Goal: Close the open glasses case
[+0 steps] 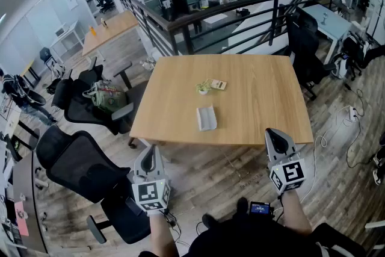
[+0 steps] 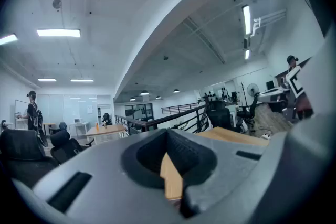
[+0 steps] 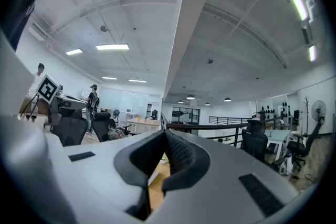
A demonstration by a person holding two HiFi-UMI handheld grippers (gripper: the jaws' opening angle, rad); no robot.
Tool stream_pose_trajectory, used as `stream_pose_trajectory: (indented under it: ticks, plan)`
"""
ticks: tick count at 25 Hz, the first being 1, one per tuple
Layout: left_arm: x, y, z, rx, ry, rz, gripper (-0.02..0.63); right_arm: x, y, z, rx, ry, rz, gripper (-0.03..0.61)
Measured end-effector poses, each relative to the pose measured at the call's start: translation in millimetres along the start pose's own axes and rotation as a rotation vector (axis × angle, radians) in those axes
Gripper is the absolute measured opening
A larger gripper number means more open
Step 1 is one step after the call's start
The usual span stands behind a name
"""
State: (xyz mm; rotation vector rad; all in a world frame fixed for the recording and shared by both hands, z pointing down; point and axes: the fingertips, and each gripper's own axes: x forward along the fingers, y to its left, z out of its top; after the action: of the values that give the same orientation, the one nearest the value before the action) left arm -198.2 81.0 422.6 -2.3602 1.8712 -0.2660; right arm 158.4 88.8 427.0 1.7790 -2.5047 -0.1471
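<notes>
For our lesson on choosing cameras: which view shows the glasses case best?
The head view: the glasses case lies in full sight on the wooden table, seen whole from above. The left gripper view shows only a strip of the table and no case. The right gripper view gives at most a pale sliver that may be its edge.

We cannot tell how the lid of the glasses case (image 1: 206, 118) sits, as it shows too small on the table (image 1: 258, 111). The small green thing (image 1: 203, 88) beyond it is unidentifiable. Both gripper views give only slivers of table and the case is hidden.
</notes>
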Motion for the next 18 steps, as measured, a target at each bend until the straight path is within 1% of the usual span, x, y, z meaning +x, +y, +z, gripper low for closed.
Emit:
stream_pose_trajectory:
  ticks: [2,6,9,18]
  plan:
    - [2.5,-2.7,2.1,0.002,-0.001,-0.001,0.000,0.7,-3.4,2.4,0.008,-0.013,-0.002,0.014]
    - [5.8,-10.1,3.6,0.004,0.000,-0.004,0.000,-0.5,-12.5,2.7,0.058,-0.033,-0.009,0.014]
    - [6.8,-14.9,4.0,0.005,0.003,-0.002,0.000,-1.1,-16.1,0.1,0.044,-0.026,-0.006,0.014]
    - [20.4,-29.3,4.4,0.013,0.017,0.009,0.000,5.9,-34.8,-9.4,0.056,-0.023,0.006,0.014]
